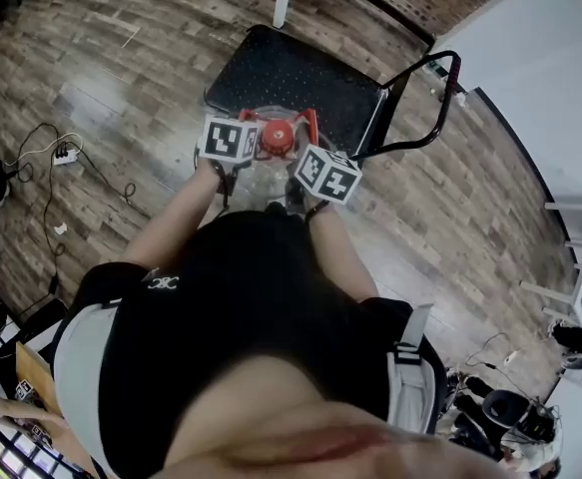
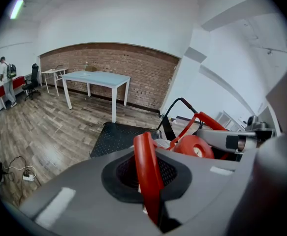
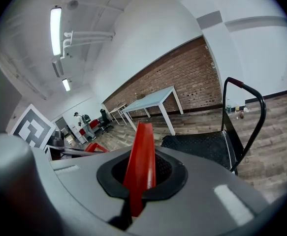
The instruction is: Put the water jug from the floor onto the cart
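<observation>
Head view stares steeply down, the cart [image 1: 291,83] close ahead. Both gripper views sit low, tight on their own jaws, facing out across that cart's deck toward the same brick wall [image 2: 109,70] and white table [image 2: 96,77].

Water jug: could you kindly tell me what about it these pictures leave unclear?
- Head view: the water jug body and base are hidden by the marker cubes; its clearance above the cart is unclear.
- Left gripper view: the left gripper housing hides most of the body below the handle.
- Right gripper view: the right gripper does likewise.
</observation>
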Tool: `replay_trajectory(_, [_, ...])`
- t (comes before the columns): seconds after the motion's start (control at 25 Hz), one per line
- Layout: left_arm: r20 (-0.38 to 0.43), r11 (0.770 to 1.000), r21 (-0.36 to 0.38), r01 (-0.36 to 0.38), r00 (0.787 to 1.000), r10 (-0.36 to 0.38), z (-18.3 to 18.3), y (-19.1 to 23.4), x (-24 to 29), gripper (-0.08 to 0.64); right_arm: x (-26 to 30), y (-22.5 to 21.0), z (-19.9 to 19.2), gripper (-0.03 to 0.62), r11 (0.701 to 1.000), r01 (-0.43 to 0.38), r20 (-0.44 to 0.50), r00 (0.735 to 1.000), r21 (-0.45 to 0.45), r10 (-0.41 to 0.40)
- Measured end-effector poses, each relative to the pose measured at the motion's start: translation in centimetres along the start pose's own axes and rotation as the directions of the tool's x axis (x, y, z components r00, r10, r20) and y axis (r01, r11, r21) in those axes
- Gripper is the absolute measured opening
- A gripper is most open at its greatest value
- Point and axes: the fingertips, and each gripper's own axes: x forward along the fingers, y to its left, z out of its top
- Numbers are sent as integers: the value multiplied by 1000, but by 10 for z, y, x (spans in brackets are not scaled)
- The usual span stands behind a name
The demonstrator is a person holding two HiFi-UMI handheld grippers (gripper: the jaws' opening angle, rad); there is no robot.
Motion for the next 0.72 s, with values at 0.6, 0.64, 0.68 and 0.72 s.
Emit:
replay_trajectory(0.6, [1, 1000, 18, -23, 1000, 23, 83, 3, 68, 1, 67, -42, 67, 17, 1000, -15, -46, 999, -1, 15])
replay_trajectory(0.64, [-4, 1000, 17, -26, 1000, 26, 88, 3, 73, 2, 72, -45, 71, 17, 1000, -18, -49, 999, -1, 18])
replay_trajectory(0.68, [-9, 999, 16, -28, 1000, 28, 92, 3, 78, 0, 77, -48, 76, 17, 1000, -21, -52, 998, 0, 21])
replay_trajectory(0.72, [-15, 999, 15, -30, 999, 30, 96, 2, 84, 0, 81, -52, 80, 17, 1000, -23, -54, 998, 0, 23])
